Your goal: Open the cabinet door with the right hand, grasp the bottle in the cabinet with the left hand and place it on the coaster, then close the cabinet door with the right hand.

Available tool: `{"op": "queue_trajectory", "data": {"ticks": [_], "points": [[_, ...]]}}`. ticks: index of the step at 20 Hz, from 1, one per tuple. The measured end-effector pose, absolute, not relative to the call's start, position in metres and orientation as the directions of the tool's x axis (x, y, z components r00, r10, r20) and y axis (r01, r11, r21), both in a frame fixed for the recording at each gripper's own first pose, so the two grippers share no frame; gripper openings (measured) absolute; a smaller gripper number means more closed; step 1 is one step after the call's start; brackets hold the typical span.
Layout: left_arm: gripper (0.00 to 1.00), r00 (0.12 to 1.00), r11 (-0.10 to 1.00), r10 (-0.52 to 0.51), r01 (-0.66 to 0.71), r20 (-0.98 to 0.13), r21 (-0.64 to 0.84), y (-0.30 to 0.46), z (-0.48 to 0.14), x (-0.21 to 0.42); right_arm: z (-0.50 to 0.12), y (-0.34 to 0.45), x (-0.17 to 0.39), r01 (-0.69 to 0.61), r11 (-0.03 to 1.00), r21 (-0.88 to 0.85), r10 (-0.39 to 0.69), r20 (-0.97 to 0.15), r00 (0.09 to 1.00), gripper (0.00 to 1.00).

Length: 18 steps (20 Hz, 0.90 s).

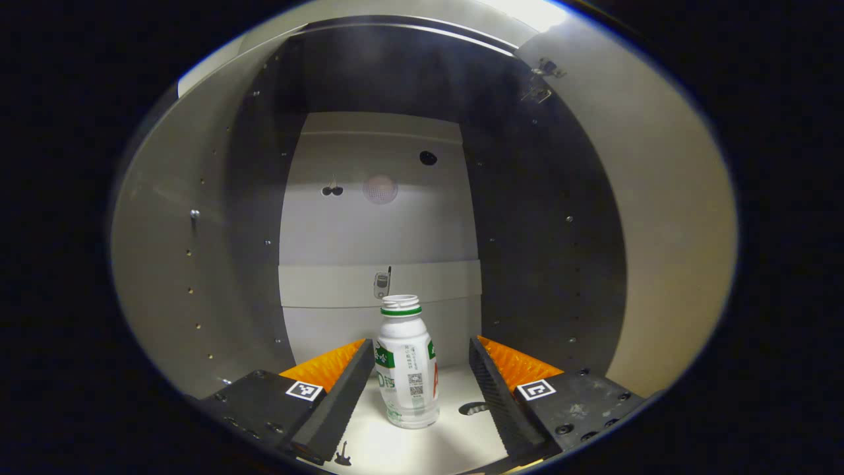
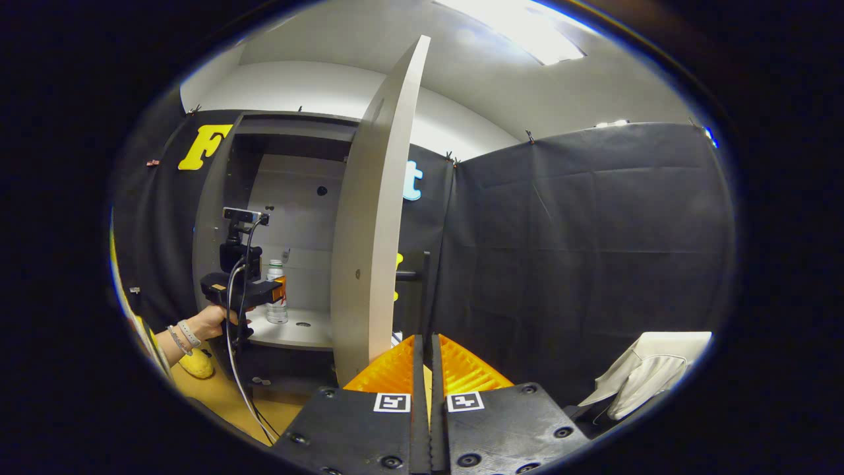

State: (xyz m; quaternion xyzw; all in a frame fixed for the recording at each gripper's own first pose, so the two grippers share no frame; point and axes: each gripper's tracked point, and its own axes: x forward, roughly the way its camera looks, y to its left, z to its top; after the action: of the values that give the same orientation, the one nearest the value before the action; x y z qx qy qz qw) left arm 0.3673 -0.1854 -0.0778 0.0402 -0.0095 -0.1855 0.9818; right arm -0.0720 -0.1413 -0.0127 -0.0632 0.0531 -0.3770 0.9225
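Observation:
A white bottle [image 1: 407, 369] with a green neck band and no cap stands upright on the cabinet shelf [image 1: 395, 452]. My left gripper [image 1: 420, 346] is open, one finger on each side of the bottle, neither pressing on it. In the right gripper view, a hand holds the left gripper [image 2: 275, 290] inside the cabinet at the bottle [image 2: 277, 313]. The grey cabinet door [image 2: 372, 218] stands swung open, edge-on. My right gripper [image 2: 425, 340] is shut with nothing in it, just right of the door's lower edge.
The cabinet's dark side walls [image 1: 547, 251] close in on both sides of my left gripper, and a round hole [image 1: 473, 409] lies in the shelf. A yellow object [image 2: 196, 365] sits on the wooden table below the cabinet. A white cloth [image 2: 649, 379] lies at the right.

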Motion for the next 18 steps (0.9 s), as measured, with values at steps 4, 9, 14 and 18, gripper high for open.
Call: {"op": "queue_trajectory", "data": {"ticks": [4,9,14,18], "points": [[0.91,0.938,0.933,-0.347,0.346,-0.011,0.098,-0.190,-0.096,0.395,-0.005,-0.142,-0.076,0.718,0.674,-0.173,-0.731,-0.009,0.683,0.05],[0.90,0.947,0.942,-0.321,0.321,-0.013,0.101,-0.191,-0.108,0.420,-0.004,-0.146,-0.077,0.739,0.651,-0.172,-0.750,0.001,0.661,0.05],[0.88,0.947,0.944,-0.322,0.320,0.007,0.081,-0.196,-0.112,0.436,-0.003,-0.146,-0.078,0.750,0.640,-0.167,-0.761,-0.006,0.648,0.06],[0.76,0.938,0.933,-0.345,0.345,-0.023,0.097,-0.201,-0.114,0.433,-0.001,-0.146,-0.078,0.759,0.632,-0.156,-0.769,0.001,0.640,0.06]]}}
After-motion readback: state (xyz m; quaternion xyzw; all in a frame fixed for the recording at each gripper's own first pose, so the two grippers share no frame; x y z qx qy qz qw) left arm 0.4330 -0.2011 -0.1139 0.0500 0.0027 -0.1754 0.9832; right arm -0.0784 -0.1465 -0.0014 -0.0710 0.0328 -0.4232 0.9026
